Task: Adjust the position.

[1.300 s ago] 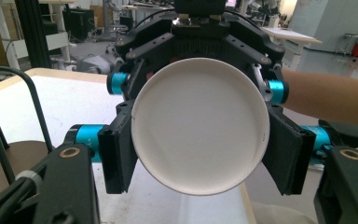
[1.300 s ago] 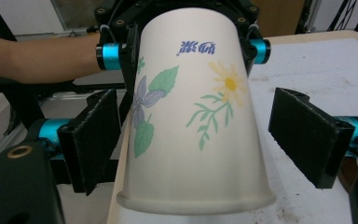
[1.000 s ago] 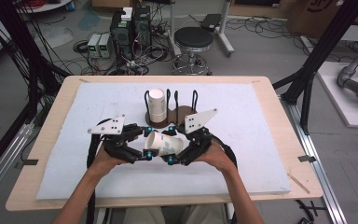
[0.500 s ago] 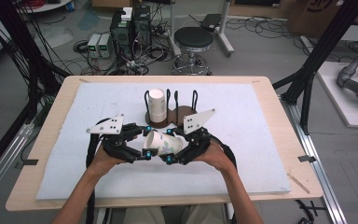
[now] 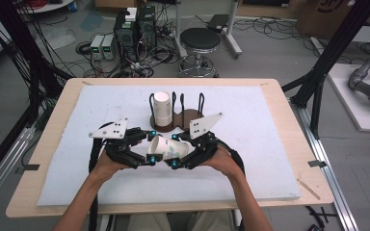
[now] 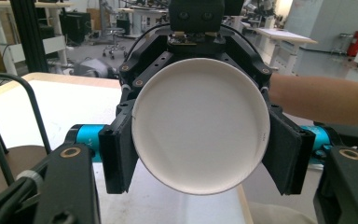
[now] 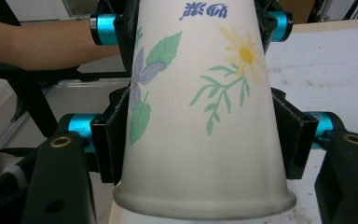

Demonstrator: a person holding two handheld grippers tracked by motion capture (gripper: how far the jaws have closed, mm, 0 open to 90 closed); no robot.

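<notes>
White padded table [image 5: 270, 144] at six o'clock: right gripper [image 5: 183, 156] has just closed on the paper cup [image 5: 166, 148] the left gripper [image 5: 142, 151] clamps, so separating stacked cups looks next.

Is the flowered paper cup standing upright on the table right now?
No, the paper cup lies sideways above the table, clamped between the left gripper and the right gripper.
</notes>
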